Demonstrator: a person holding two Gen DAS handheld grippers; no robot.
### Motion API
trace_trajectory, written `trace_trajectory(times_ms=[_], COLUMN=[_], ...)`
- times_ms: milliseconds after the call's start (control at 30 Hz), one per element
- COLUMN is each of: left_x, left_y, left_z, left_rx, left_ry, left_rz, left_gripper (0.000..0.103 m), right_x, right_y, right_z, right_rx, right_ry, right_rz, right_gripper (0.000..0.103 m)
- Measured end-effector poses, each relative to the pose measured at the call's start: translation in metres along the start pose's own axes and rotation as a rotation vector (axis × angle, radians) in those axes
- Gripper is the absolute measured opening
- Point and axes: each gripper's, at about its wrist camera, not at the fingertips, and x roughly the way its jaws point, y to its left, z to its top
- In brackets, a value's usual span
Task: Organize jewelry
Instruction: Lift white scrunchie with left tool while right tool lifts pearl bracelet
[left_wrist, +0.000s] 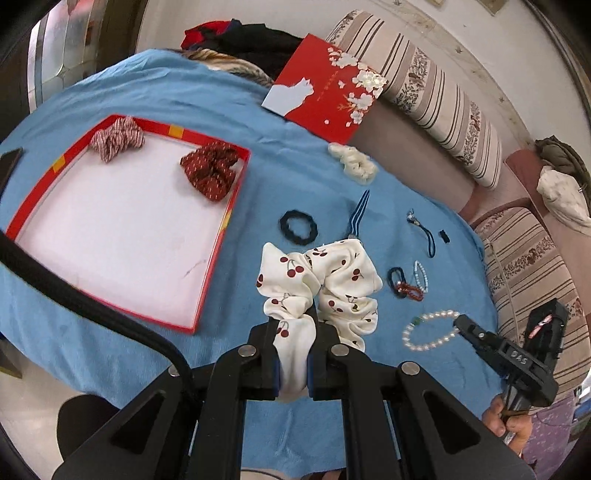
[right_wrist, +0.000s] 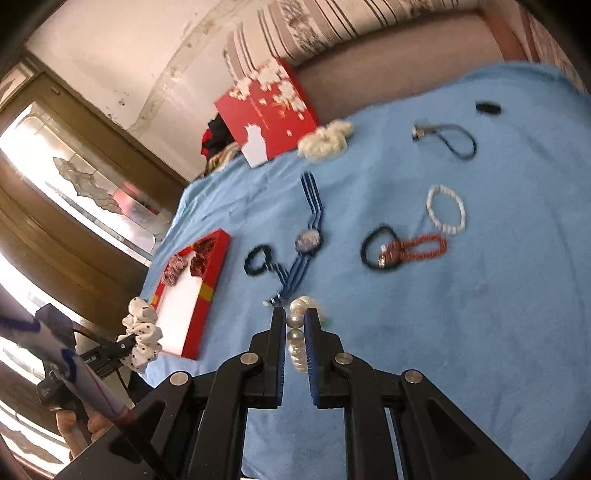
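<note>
My left gripper (left_wrist: 295, 325) is shut on a white cherry-print scrunchie (left_wrist: 325, 280) and holds it above the blue cloth, right of the red-rimmed tray (left_wrist: 221, 229). The tray holds a striped scrunchie (left_wrist: 118, 137) and a dark red dotted scrunchie (left_wrist: 210, 168). My right gripper (right_wrist: 294, 314) is shut on a pearl bracelet (right_wrist: 295, 339), which also shows in the left wrist view (left_wrist: 428, 330). The cherry scrunchie (right_wrist: 142, 332) also shows in the right wrist view.
On the blue cloth (right_wrist: 480, 314) lie a black hair tie (left_wrist: 298, 227), a blue striped band (right_wrist: 308, 236), a fluffy white scrunchie (right_wrist: 325, 140), a white bead bracelet (right_wrist: 447, 210), a red bracelet (right_wrist: 417, 247) and a dark cord (right_wrist: 454, 138). A red lid (left_wrist: 325, 90) leans at the back.
</note>
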Motion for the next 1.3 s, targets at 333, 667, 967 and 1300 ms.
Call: trace_trajectory(times_ms=[333, 667, 967, 1300], left_x=[0.030, 0.037, 0.008, -0.035], left_y=[-0.004, -0.007, 0.032, 0.128], left_z=[-0.017, -0.020, -0.008, 0.040], left_rx=[0.014, 0.034, -0.040, -0.117], left_ry=[0.068, 0.078, 0.022, -0.071], left_rz=[0.017, 0.032, 0.041, 0.206], left_gripper=[0.009, 0.009, 0.009, 0.009], right_x=[0.005, 0.051, 0.029, 0.025], right_y=[-0.059, -0.049, -0.015, 0.101], right_z=[-0.030, -0.029, -0.011, 0.009], right_rx=[-0.019, -0.199, -0.202, -0.389], right_ry=[0.040, 0.086, 0.016, -0.041], right_rz=[-0.294, -0.446, -0.380, -0.256], right_gripper=[0.043, 0.041, 0.011, 0.011])
